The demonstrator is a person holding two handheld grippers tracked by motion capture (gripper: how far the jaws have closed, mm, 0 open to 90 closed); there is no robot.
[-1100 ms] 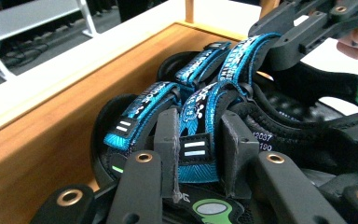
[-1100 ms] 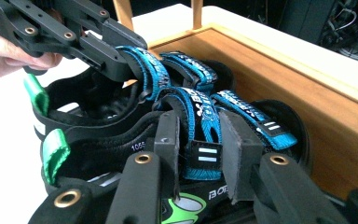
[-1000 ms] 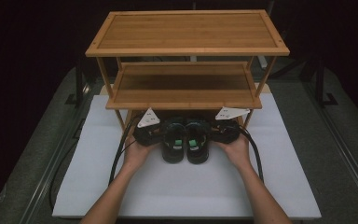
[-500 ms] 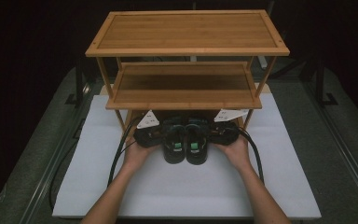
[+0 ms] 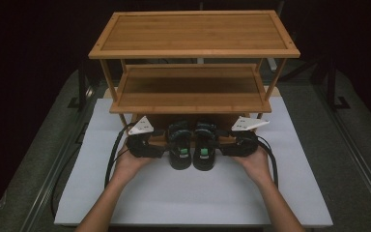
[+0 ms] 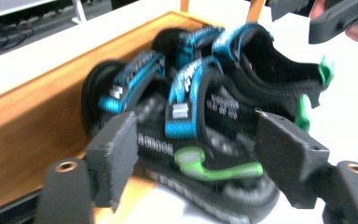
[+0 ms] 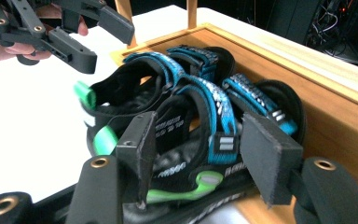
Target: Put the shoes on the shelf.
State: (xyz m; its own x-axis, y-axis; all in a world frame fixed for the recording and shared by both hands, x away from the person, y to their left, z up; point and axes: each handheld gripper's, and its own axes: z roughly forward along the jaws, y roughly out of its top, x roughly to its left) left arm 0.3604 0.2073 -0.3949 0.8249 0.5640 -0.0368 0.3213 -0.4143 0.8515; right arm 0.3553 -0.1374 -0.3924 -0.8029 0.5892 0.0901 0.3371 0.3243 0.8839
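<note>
A pair of black sandals with blue straps and green tabs stands side by side, the left sandal [image 5: 179, 151] and the right sandal [image 5: 206, 151]. Their toes rest on the bottom shelf [image 6: 37, 107] of a bamboo rack [image 5: 193, 31], and their heels stick out over the white mat [image 5: 188, 193]. My left gripper [image 5: 159, 146] sits just left of the pair and my right gripper [image 5: 226, 146] just right of it. Both have just been opening. In the left gripper view the left gripper [image 6: 198, 151] frames the near sandal [image 6: 191, 116] without pressing on it. The right gripper [image 7: 205, 149] frames its sandal [image 7: 200, 121] the same way.
The rack has a middle shelf [image 5: 191, 87] and a top shelf overhanging the sandals. Its legs stand on the mat at both sides. Black cables trail from each gripper along the forearms. Grey table surface [image 5: 43, 159] and dark stands flank the mat.
Both grippers were closed against the outer sides of the sandals. Their jaws have since spread, and both hands have drawn slightly outward and back. The sandals stay put.
</note>
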